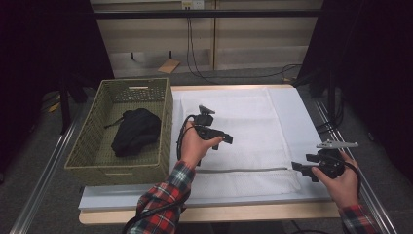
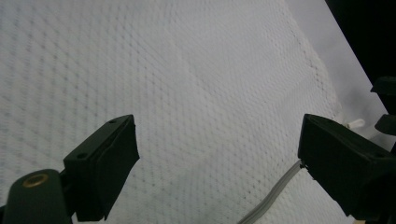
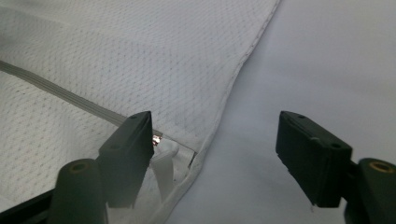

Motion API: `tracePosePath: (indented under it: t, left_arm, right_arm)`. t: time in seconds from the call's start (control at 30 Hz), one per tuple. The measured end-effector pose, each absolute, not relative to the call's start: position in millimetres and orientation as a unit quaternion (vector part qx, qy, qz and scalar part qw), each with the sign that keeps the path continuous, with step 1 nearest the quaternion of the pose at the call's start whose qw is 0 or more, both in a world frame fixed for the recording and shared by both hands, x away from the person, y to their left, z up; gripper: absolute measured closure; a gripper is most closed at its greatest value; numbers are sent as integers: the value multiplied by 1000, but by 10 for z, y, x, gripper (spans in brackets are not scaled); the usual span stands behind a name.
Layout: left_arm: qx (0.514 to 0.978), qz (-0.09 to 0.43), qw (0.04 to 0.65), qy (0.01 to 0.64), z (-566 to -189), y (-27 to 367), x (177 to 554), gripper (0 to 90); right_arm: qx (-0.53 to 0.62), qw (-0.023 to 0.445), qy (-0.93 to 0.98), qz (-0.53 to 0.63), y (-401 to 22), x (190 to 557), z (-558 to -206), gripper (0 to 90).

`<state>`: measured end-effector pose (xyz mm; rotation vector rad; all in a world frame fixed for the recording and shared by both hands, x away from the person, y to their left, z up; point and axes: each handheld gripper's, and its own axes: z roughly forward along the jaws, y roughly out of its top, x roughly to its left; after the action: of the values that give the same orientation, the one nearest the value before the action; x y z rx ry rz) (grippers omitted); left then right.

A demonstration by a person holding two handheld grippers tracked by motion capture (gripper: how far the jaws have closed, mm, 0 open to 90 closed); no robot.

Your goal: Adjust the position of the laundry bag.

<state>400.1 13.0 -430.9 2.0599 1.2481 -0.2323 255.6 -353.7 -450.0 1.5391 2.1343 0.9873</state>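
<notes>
High view first: a white mesh laundry bag (image 1: 234, 136) lies flat on the table (image 1: 311, 117), and its grey zipper (image 1: 243, 170) runs along the near edge. The right gripper (image 1: 298, 167) waits at the right end of that zipper, while the left gripper (image 1: 227, 139) hovers over the middle of the bag. A woven basket (image 1: 87, 146) with a black garment (image 1: 136, 130) stands to the left.

Left gripper view: the left gripper (image 2: 219, 154) is released, with only mesh under its spread jaws. I think it should press the cloth flat near the zipper, so that the bag does not slide.

Right gripper view: the right gripper (image 3: 215, 154) is also not clenched; nothing is pinched yet. The white zipper pull (image 3: 163, 163) sits just beside the left jaw, not between the two. To grasp it well, the hand should probably shift towards the pull, then close on the tab only, not on the mesh.
</notes>
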Motion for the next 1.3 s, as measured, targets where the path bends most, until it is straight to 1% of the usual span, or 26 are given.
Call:
tracePosePath:
  t: [0.07, 0.13, 0.17, 0.27, 0.3, 0.33, 0.37, 0.43, 0.57, 0.63, 0.83, 0.93, 1.0, 1.07, 1.13, 1.17, 1.2, 1.27, 1.3]
  left_arm:
    - [798, -91, 354, 480, -4327, 113, 3983, 118]
    - [801, -95, 352, 475, -4340, 100, 3965, 118]
    - [803, -94, 351, 473, -4346, 96, 3958, 117]
    - [803, -96, 351, 471, -4355, 85, 3938, 116]
    - [796, -98, 357, 480, -4358, 66, 3920, 115]
    - [806, -96, 349, 468, -4359, 89, 3926, 115]
    - [806, -96, 350, 468, -4364, 91, 3921, 115]
    - [798, -99, 355, 477, -4372, 84, 3905, 114]
    - [800, -99, 353, 475, -4381, 112, 3902, 105]
    - [802, -100, 352, 472, -4378, 121, 3902, 102]
    - [801, -101, 356, 471, -4374, 98, 3869, 97]
    - [804, -107, 356, 465, -4383, 67, 3841, 96]
    - [798, -112, 360, 470, -4395, 25, 3814, 98]
    - [799, -122, 360, 466, -4407, -7, 3795, 101]
    - [807, -124, 354, 456, -4420, -41, 3781, 105]
    - [800, -128, 360, 463, -4426, -80, 3761, 106]
    - [805, -131, 356, 457, -4433, -97, 3758, 111]
    - [810, -136, 352, 449, -4454, -140, 3746, 114]
    - [812, -139, 350, 446, -4464, -167, 3735, 114]
  right_arm:
    - [546, 166, 747, 342, -3541, 2550, -4492, 381]
    - [548, 163, 746, 341, -3550, 2554, -4492, 422]
    - [548, 162, 748, 338, -3555, 2557, -4495, 469]
    - [551, 156, 753, 323, -3548, 2564, -4503, 541]
    - [548, 156, 757, 321, -3546, 2570, -4509, 564]
    - [549, 153, 758, 316, -3537, 2572, -4512, 599]
    - [547, 151, 762, 312, -3530, 2577, -4516, 645]
    - [550, 149, 763, 307, -3512, 2585, -4518, 687]
    - [543, 135, 772, 303, -3469, 2610, -4530, 766]
    - [545, 133, 771, 301, -3438, 2611, -4534, 778]
    - [524, 124, 781, 318, -3365, 2623, -4516, 768]
    - [518, 121, 783, 322, -3326, 2629, -4526, 704]
    - [521, 127, 781, 322, -3331, 2632, -4529, 645]
    - [523, 133, 776, 326, -3347, 2636, -4531, 582]
    - [525, 135, 774, 328, -3374, 2636, -4531, 545]
    - [528, 133, 771, 330, -3380, 2632, -4530, 514]
    - [529, 139, 771, 328, -3390, 2632, -4532, 480]
    - [530, 143, 769, 329, -3398, 2633, -4538, 454]
    - [529, 142, 769, 329, -3402, 2633, -4538, 424]
